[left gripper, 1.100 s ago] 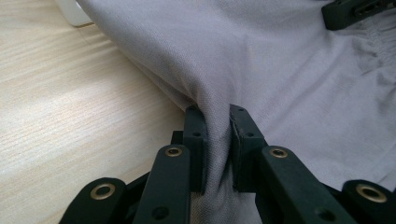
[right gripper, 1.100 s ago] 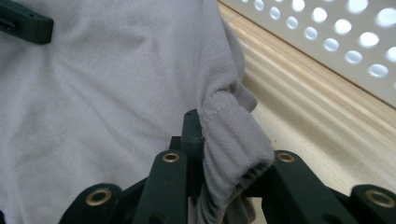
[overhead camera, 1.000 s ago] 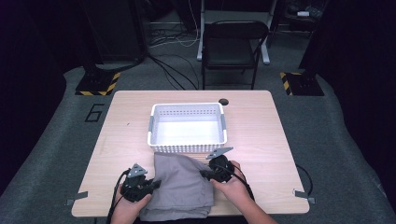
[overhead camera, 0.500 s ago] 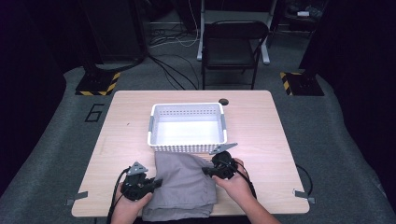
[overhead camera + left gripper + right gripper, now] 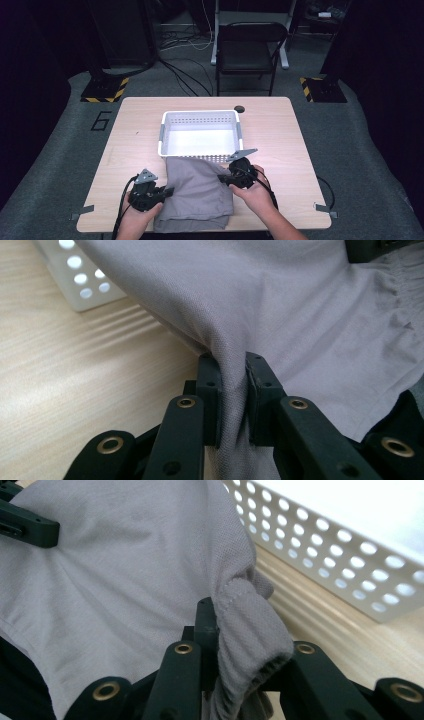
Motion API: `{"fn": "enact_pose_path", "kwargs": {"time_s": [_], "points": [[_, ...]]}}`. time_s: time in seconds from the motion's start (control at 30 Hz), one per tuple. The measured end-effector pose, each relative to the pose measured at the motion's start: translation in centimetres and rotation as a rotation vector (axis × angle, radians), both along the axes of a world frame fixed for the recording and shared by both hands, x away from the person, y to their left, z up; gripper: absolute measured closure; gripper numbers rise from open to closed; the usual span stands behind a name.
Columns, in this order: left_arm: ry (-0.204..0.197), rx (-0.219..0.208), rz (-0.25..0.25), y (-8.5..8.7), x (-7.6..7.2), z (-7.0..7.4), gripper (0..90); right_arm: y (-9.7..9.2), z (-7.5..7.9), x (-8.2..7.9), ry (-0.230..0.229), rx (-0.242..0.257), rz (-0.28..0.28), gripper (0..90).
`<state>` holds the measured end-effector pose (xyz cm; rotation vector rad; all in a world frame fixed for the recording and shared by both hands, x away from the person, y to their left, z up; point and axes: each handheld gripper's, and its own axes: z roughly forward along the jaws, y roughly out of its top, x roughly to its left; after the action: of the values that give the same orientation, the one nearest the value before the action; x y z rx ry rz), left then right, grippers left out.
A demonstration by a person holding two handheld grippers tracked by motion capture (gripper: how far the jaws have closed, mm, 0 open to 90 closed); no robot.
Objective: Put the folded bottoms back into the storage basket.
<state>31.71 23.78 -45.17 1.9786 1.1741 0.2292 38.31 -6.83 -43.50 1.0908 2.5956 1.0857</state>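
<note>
High view: the surface (image 5: 280,130) is evenly lit from above, while the surrounding floor and background fall off into deep darkness. The white basket (image 5: 200,150) is overexposed inside, with detail washed out. The picture is soft overall, with fine detail lost. Left gripper view: the grey cloth (image 5: 280,305) is sharp near the tongs; the basket corner at the top left is blurred and glaring. Soft striped shadows lie on the wood beside it. Right gripper view: the basket wall (image 5: 350,565) glares at the top right, and the black metal in the foreground is slightly out of focus.
</note>
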Motion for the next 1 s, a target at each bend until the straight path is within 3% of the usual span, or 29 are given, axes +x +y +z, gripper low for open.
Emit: {"fn": "enact_pose_path", "kwargs": {"time_s": [0.1, 0.13, 0.17, 0.4, 0.73, 0.87, 0.93, 1.0], "points": [[-0.002, 0.007, -0.015, -0.2, 0.1, 0.7, 79.2, -0.1, 0.6, 0.0, -0.016, -0.006, 0.015, 76.3], [-0.004, 0.005, -0.016, -0.2, 0.1, 0.9, 79.2, 0.0, 1.0, -0.1, -0.002, -0.001, 0.002, 76.3], [0.0, 0.008, -0.029, -0.2, 0.2, 1.2, 79.2, -0.1, 1.0, 0.0, -0.024, -0.004, 0.02, 76.2], [-0.023, 0.007, -0.045, -0.5, 0.3, 3.3, 79.2, -0.5, 3.1, 0.0, -0.012, 0.013, 0.023, 76.2], [-0.067, 0.02, -0.071, -0.5, 0.9, 6.6, 79.2, -1.0, 6.5, 0.3, -0.045, 0.049, 0.037, 76.3], [-0.071, 0.017, -0.071, -0.6, 1.3, 7.3, 79.2, -1.2, 7.5, 0.8, -0.053, 0.053, 0.036, 76.3], [-0.075, 0.014, -0.067, -0.6, 1.5, 7.5, 79.2, -1.2, 7.7, 0.9, -0.03, 0.053, 0.016, 76.3], [-0.072, 0.018, -0.069, -0.6, 1.7, 7.5, 79.2, -1.3, 7.8, 1.2, -0.048, 0.048, 0.024, 76.3]]}}
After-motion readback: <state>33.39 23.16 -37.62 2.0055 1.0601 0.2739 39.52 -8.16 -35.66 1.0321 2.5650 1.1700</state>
